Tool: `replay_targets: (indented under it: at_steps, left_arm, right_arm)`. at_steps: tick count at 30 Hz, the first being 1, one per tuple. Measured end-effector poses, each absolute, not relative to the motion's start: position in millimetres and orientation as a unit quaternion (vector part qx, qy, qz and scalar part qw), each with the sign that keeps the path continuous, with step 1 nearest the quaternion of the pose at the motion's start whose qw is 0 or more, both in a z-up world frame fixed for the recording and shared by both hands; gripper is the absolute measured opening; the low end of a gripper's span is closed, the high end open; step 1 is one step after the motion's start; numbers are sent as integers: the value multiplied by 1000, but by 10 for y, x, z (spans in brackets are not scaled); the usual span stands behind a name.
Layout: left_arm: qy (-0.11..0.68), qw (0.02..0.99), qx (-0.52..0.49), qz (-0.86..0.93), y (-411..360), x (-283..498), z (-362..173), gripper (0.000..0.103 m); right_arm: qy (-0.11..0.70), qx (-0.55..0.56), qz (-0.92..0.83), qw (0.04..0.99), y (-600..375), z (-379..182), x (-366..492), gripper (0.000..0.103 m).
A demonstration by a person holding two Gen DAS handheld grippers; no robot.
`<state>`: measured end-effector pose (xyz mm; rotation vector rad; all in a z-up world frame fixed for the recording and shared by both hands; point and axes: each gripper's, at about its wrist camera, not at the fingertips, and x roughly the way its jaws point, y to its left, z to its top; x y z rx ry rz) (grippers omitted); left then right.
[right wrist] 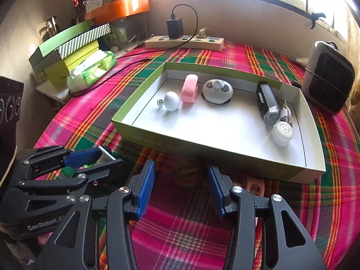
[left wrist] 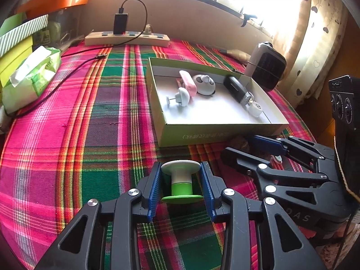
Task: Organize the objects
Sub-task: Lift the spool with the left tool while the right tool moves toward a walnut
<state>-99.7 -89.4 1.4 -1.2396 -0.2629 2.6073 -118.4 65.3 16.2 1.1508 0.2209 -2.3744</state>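
Between the blue pads of the left gripper (left wrist: 181,186) sits a spool (left wrist: 180,181) with a white top half and a green bottom half, lying on its side above the plaid tablecloth (left wrist: 90,135); its white and green rims touch the pads on both sides, so the jaws are closed on it at a middling width. Just to its right, the right gripper (right wrist: 181,189) points down at the cloth with its jaws parted and nothing between them; a brownish lump (right wrist: 189,173) and a pink piece (right wrist: 255,185) lie on the cloth close by, near the front wall of the box. Beyond both grippers stands a shallow green box (right wrist: 139,124) with a white inside, holding a small white knob (right wrist: 171,101), a pink clip (right wrist: 190,88), a round grey-and-white gadget (right wrist: 217,91), a black bike light (right wrist: 266,103) and a white round cap (right wrist: 282,133). At the far edge of the table lies a power strip (right wrist: 184,41) with a black charger (right wrist: 175,28) plugged in. A tissue pack (right wrist: 92,70) rests to the left beside stacked boxes (right wrist: 67,51), and a dark small heater (right wrist: 328,85) stands to the right.
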Motion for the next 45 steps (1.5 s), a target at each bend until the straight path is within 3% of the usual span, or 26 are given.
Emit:
replay_targets:
  at_steps: [7,11,45]
  left_arm:
    - [-88,120,-423,894,-891,-992,18,33]
    - [-84,119,-422,895,-896,-999,22,33]
    - [-64,103,-411,904,-878,-961,56,32]
  right_arm:
    - [102,418,-870,240,615,122,-1173,46]
    - [115,413,-875,226,618,112,-1160,32]
    - [82,409,-876,243,681,147,-1079,32]
